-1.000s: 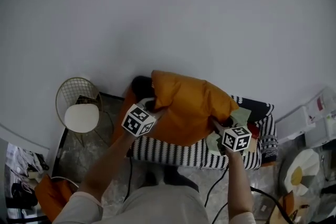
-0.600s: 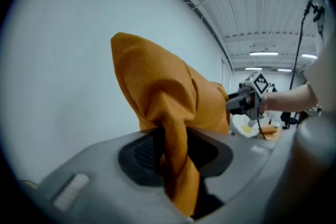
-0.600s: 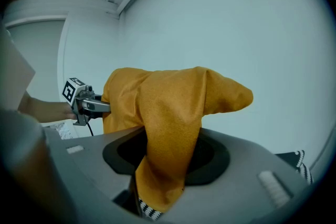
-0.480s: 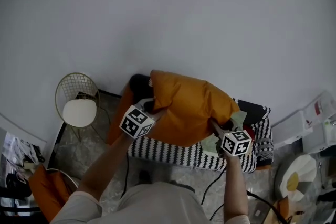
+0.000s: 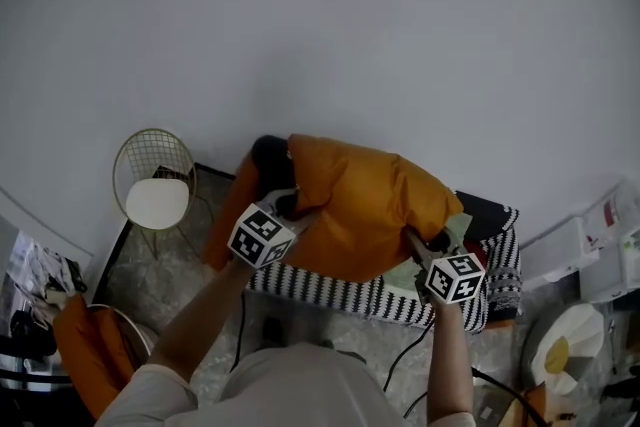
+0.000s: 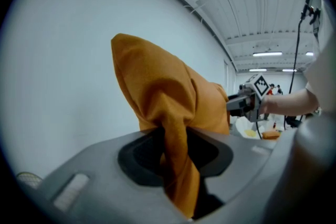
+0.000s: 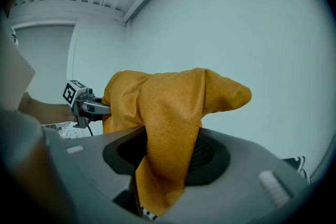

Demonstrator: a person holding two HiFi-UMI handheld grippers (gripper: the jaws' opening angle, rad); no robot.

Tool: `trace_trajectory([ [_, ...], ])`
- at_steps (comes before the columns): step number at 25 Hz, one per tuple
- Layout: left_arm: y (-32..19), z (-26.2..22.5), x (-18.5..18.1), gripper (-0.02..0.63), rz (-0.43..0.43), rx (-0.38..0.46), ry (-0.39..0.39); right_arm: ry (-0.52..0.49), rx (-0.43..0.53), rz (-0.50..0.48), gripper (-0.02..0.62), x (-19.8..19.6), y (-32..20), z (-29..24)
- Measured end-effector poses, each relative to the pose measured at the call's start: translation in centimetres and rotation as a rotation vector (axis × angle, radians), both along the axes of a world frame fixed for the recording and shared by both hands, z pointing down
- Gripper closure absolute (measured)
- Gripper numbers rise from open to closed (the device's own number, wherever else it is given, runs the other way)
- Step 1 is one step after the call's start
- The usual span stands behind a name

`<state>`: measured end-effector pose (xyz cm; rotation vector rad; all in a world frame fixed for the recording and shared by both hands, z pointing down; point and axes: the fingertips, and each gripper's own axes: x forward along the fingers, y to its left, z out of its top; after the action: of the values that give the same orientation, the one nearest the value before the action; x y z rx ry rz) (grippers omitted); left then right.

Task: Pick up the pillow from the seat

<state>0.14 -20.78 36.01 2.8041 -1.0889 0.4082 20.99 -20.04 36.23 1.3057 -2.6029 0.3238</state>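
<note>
Lift in hand: left hand-held gripper (image 5: 291,205) and right hand-held gripper (image 5: 414,245) each clamp the orange pillow (image 5: 362,200); next, likely raise it clear of the striped seat (image 5: 330,291).

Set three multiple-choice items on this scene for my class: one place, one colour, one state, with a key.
1. In the head view, the gold wire chair stands: A) left of the black-and-white striped seat; B) right of it; C) on it.
2. The soft fabric pillow is: A) blue; B) orange; C) green.
3. The pillow is: A) lying untouched; B) clamped by one gripper; C) clamped by both.
Key: 1 A, it stands at the picture's left; 2 B, orange in every view; 3 C, left gripper and right gripper each pinch its cloth.
</note>
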Motion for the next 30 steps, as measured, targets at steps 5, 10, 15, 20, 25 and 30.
trace_trajectory([
  [5,1.4,-0.1,0.4,0.482,-0.009,0.001,0.008,-0.005,0.009,-0.015,0.396,0.3,1.2,0.0],
  [10,2.1,-0.2,0.4,0.482,-0.013,0.005,0.007,-0.006,0.021,-0.02,0.396,0.4,1.8,-0.2],
  [15,2.4,-0.1,0.8,0.481,-0.013,0.007,0.004,-0.006,0.022,-0.022,0.396,0.8,2.0,-0.1],
  [20,2.2,-0.3,0.9,0.48,-0.015,0.01,0.012,-0.008,0.018,-0.027,0.393,1.1,1.8,0.0],
  [25,2.1,-0.5,1.3,0.479,-0.011,0.014,0.009,-0.004,0.025,-0.031,0.393,1.6,1.8,-0.3],
  [30,1.3,-0.6,1.1,0.477,-0.017,0.014,0.017,0.015,0.03,-0.048,0.39,1.6,0.8,-0.7],
])
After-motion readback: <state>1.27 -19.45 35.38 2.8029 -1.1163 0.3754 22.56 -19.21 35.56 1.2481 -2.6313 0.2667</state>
